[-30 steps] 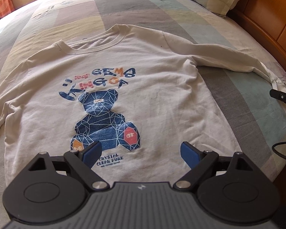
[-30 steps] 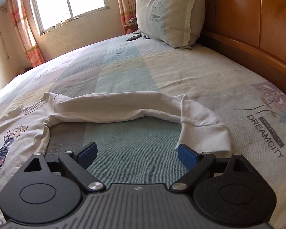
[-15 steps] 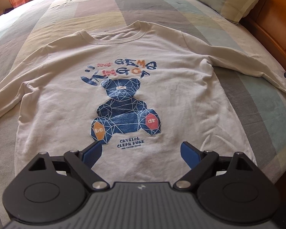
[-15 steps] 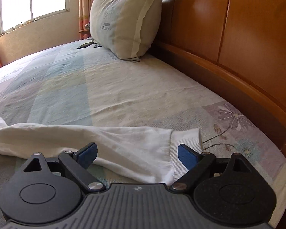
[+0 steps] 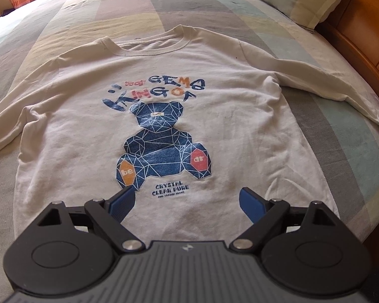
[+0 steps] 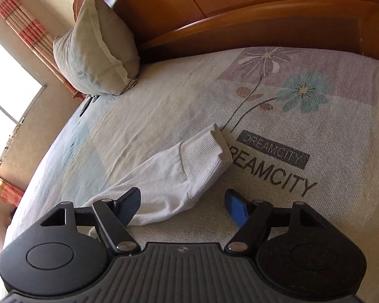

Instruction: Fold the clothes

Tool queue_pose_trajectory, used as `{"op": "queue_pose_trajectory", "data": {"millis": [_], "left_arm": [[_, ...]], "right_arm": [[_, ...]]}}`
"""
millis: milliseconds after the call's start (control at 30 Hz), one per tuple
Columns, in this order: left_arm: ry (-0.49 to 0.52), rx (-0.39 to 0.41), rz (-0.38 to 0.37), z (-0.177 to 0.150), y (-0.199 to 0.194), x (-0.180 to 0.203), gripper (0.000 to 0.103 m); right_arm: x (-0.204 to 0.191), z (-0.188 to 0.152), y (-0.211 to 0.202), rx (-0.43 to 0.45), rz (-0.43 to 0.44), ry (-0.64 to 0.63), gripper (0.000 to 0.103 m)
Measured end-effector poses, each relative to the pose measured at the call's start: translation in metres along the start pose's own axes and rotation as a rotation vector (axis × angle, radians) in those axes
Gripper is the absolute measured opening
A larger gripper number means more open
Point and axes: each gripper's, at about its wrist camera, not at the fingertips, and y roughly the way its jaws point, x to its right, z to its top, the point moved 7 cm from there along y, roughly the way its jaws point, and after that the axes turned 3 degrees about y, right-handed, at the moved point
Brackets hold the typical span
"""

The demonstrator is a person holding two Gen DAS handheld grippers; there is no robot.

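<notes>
Sweatshirt lies flat, bear print up

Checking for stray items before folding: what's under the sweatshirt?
The sweatshirt lies flat, print up, directly on the patchwork bedspread, which shows all round it. The cloth covers whatever is beneath its body; no lump shows.
</notes>
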Motion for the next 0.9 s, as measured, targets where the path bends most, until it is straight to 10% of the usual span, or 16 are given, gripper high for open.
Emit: {"op": "queue_pose_trajectory", "data": {"millis": [67, 167, 433, 633, 900], "left_arm": [[0.004, -0.002, 0.001, 0.000, -0.001, 0.000, 0.090], [0.002, 0.004, 0.004, 0.001, -0.003, -0.003, 0.090], [-0.016, 0.002, -0.008, 0.003, 0.002, -0.005, 0.090], [0.001, 0.006, -0.023, 0.005, 0.007, 0.002, 0.090], [-0.010, 0.001, -0.013, 0.000, 0.007, 0.003, 0.090]], "right_arm": [[-0.001, 0.006, -0.004, 0.017, -0.010, -0.012, 0.073], [-0.003, 0.015, -0.011, 0.043, -0.026, -0.031, 0.010], [-0.009, 0.039, -0.028, 0.112, -0.067, -0.080, 0.009], [0.000, 0.045, -0.037, 0.099, -0.334, -0.182, 0.026], [-0.142, -0.002, 0.023, -0.018, 0.022, -0.503, 0.017]]}}
